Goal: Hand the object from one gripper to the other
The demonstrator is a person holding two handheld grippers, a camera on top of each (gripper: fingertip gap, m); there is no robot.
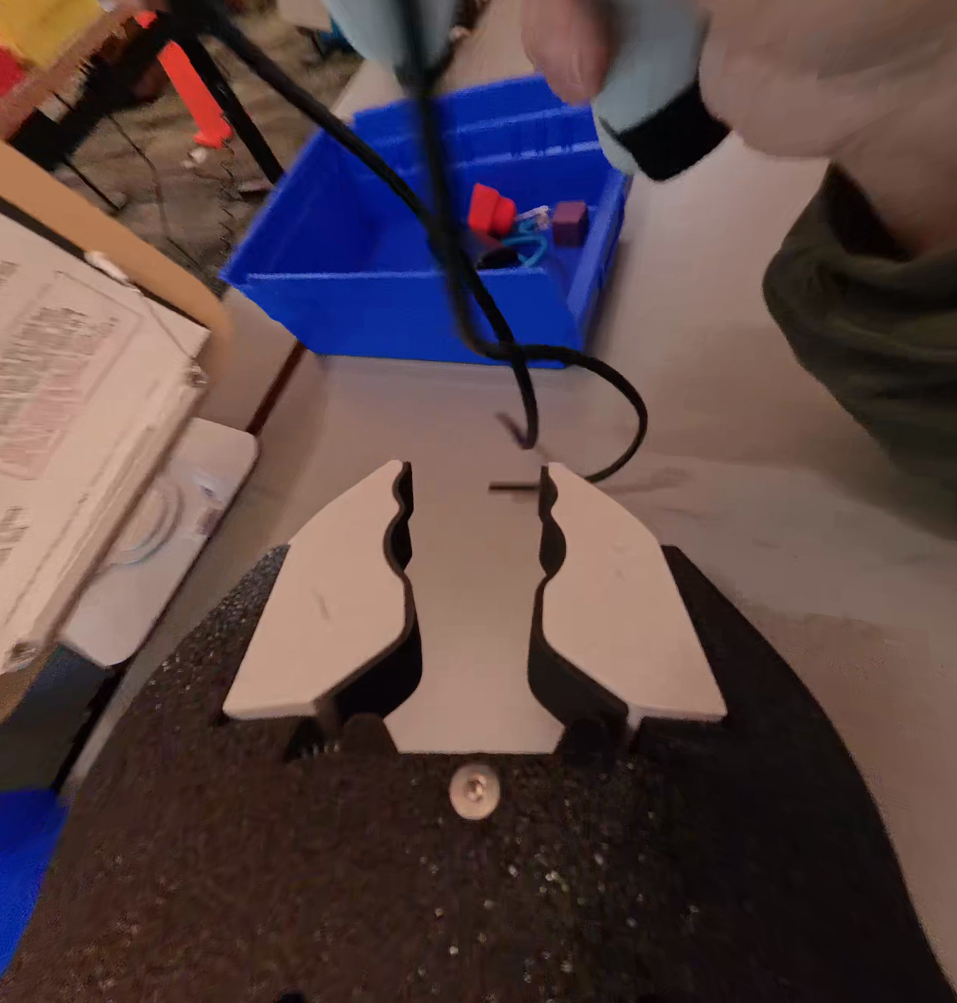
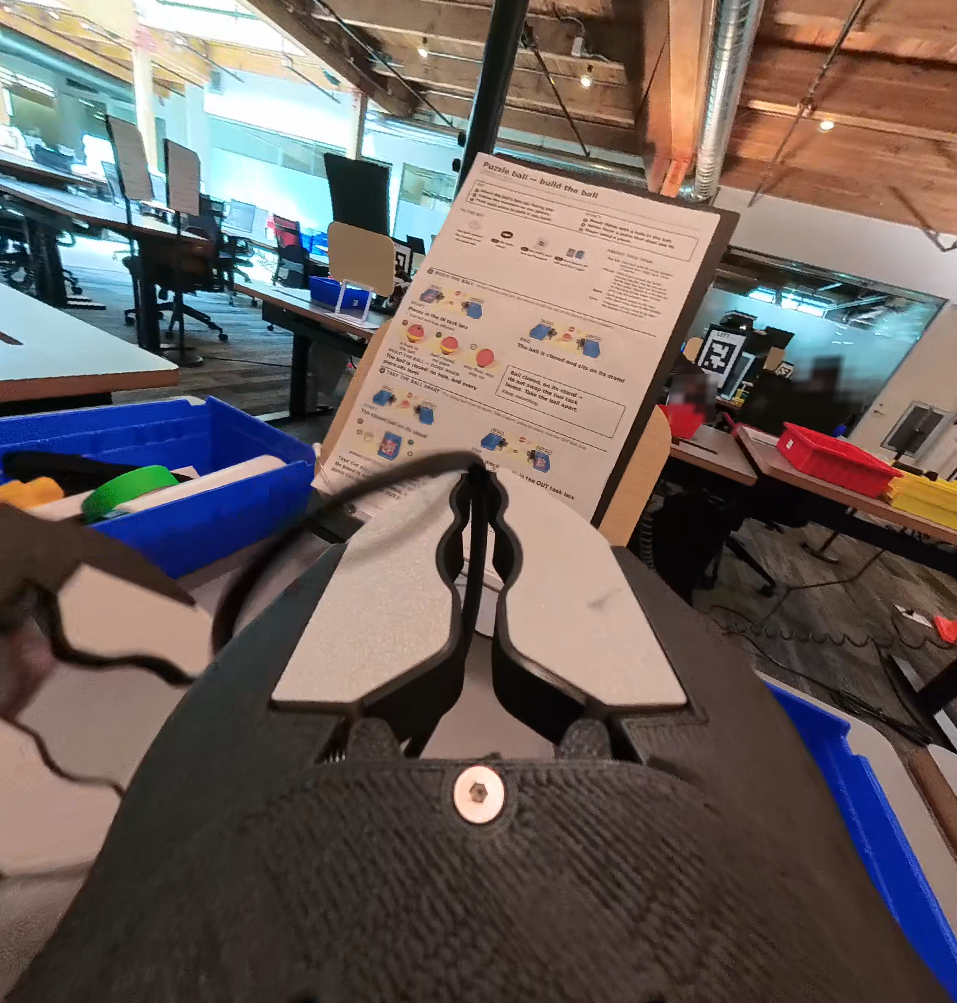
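Cable, black and thin, hangs from your right gripper, whose fingers pinch it near the tips. Your left gripper waits beneath, spread wide, so the dangling loop can drop between its fingers.

One black cable, two hand-held grippers, two blue bins, one instruction sheet

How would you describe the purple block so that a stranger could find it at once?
Start at the blue bin on the table beyond the open left gripper. Look into its far right corner. The purple block sits there, right of a red piece: the only purple cube.
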